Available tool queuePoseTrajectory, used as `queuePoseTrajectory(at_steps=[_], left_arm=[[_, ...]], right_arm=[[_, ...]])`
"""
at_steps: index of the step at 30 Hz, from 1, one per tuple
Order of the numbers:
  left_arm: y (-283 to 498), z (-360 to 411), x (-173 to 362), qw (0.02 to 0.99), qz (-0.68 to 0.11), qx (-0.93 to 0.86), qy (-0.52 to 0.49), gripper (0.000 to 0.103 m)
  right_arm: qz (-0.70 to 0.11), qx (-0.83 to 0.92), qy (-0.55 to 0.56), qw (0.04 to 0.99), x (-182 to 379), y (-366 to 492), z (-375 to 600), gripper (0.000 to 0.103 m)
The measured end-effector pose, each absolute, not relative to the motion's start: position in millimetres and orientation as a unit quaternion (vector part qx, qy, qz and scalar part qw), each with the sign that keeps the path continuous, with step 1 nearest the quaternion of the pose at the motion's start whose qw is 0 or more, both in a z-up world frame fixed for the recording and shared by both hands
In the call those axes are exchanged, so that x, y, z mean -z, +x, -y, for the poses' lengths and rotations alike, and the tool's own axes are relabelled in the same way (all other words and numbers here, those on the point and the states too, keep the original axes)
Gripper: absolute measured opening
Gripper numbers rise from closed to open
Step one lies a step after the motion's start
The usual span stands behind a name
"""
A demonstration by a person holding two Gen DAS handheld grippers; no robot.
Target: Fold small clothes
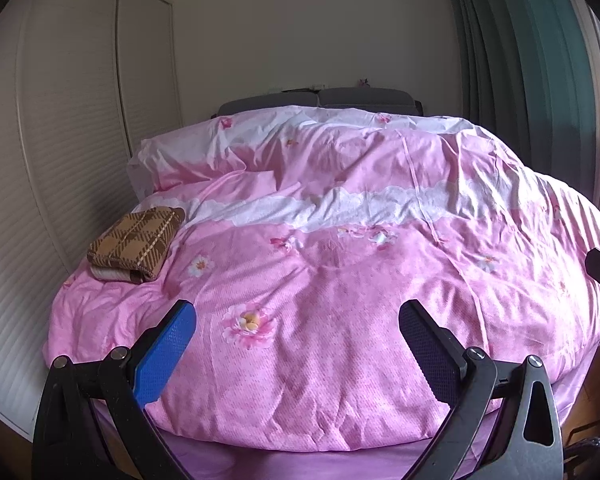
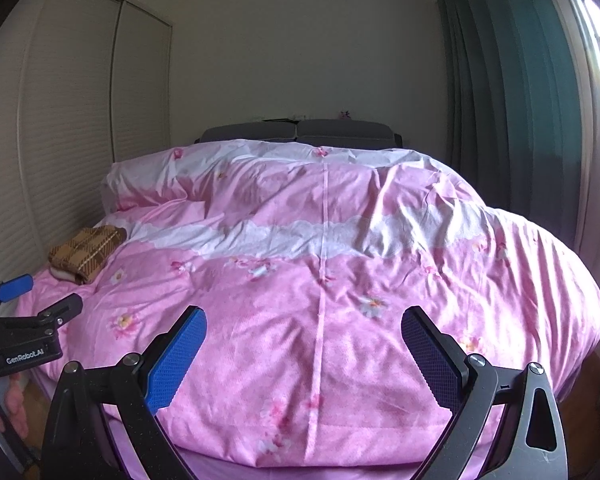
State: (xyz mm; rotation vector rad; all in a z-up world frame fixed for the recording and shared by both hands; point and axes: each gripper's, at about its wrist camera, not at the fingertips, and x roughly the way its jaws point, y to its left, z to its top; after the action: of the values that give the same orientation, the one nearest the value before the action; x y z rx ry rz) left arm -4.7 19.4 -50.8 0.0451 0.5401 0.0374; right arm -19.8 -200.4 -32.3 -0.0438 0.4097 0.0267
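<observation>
A folded brown plaid garment [image 1: 134,244] lies on a pale folded piece at the left side of the bed; it also shows in the right wrist view [image 2: 86,253]. My left gripper [image 1: 298,324] is open and empty, held above the foot of the pink floral duvet [image 1: 340,264]. My right gripper [image 2: 304,330] is open and empty, also above the foot of the duvet [image 2: 320,280]. The left gripper [image 2: 40,294] shows at the left edge of the right wrist view, open, near the folded garment.
The bed fills most of both views, with a grey headboard [image 1: 320,100] at the far wall. White louvred closet doors [image 1: 40,160] stand close on the left. Green curtains [image 1: 520,60] and a window are on the right. Wooden floor [image 2: 592,400] shows beside the bed.
</observation>
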Motion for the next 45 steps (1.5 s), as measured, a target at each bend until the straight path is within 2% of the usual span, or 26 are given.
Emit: queuePoseTrajectory(at_steps=[45], left_arm=[[-4.9, -19.1, 44.2, 0.964, -0.266, -0.01, 0.022, 0.103]], right_arm=[[-0.2, -0.002, -0.019, 0.98, 31.4, -22.1, 198.0, 0.099]])
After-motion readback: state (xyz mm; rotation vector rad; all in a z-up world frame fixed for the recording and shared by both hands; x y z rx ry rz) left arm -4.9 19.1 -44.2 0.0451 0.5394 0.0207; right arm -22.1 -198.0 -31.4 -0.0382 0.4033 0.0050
